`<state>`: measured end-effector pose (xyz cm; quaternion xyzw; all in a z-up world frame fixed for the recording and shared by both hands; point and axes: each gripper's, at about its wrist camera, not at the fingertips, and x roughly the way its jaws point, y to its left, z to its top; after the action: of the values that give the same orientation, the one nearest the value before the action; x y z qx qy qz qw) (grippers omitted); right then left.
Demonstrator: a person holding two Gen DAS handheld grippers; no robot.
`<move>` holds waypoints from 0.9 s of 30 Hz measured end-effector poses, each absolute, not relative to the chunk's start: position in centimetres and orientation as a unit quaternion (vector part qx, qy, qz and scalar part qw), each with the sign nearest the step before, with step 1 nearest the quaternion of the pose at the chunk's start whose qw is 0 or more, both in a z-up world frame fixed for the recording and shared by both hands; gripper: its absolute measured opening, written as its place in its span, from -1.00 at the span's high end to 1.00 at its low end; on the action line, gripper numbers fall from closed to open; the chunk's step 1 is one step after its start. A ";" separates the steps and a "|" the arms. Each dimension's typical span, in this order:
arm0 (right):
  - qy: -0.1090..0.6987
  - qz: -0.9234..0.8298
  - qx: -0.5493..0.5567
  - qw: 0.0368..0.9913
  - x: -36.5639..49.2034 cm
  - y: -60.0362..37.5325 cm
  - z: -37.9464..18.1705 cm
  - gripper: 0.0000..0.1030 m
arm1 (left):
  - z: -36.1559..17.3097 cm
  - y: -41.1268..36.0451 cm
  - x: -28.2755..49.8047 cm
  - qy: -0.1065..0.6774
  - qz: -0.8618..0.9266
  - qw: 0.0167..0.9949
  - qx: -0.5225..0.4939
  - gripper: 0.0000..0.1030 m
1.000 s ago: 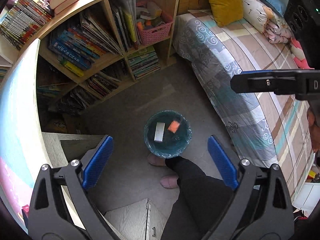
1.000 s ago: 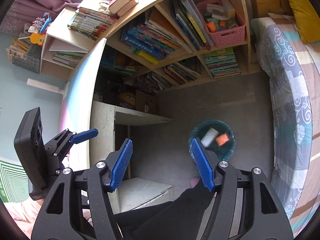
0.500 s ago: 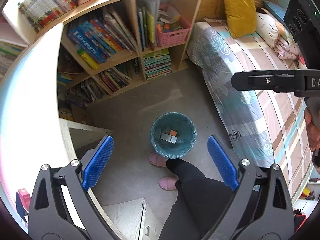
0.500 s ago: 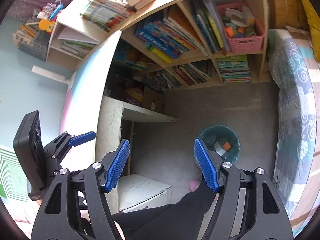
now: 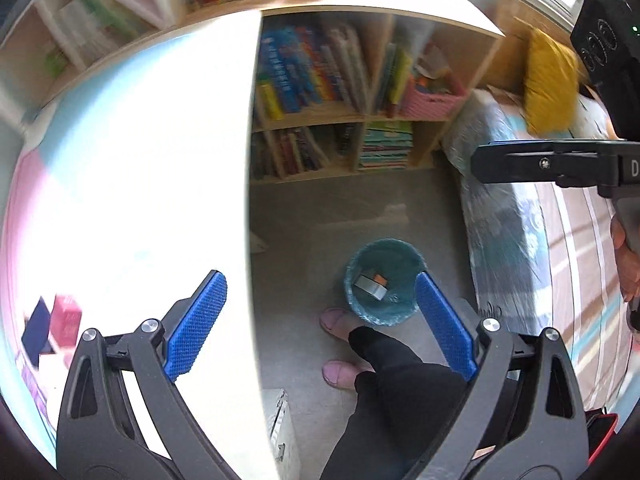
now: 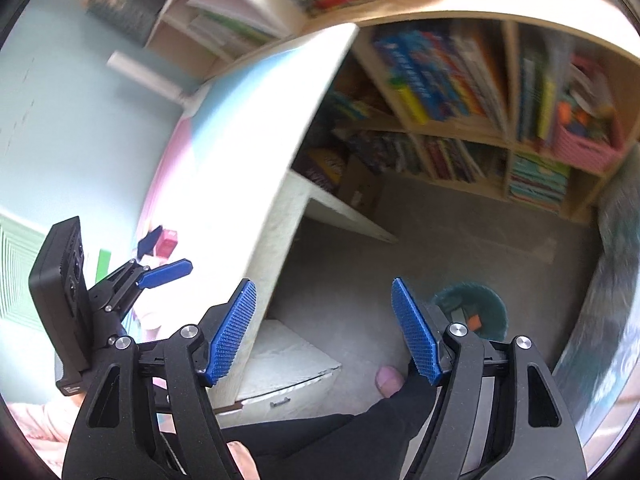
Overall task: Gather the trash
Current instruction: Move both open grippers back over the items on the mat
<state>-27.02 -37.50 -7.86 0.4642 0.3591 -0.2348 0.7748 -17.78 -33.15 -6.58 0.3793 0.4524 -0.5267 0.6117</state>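
Gaping right gripper [image 6: 324,326] above bin [image 6: 486,312]

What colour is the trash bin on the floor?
Teal; the trash bin shows best in the left wrist view.

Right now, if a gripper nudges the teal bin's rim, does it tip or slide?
Probably slides before tipping: the teal bin looks squat and stands flat on the floor. Likely light, holding only a few scraps. Its crinkled liner may slip under the pads.
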 end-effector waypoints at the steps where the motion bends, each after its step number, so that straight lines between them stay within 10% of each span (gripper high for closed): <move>1: 0.365 -0.224 0.458 0.779 -26.0 -37.6 -7.7 -0.38 | -6.5 -32.8 -17.1 0.455 -0.519 0.619 0.374 -0.80; 27: 0.472 0.024 0.294 0.831 -2.6 -30.6 -4.4 -0.41 | -3.6 -14.3 -4.0 0.518 -0.298 0.773 0.214 -0.80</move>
<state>-2.61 -30.57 -4.44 0.2941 0.4718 0.0236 0.8309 -3.99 -14.32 -3.57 0.2138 0.5177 -0.2981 0.7729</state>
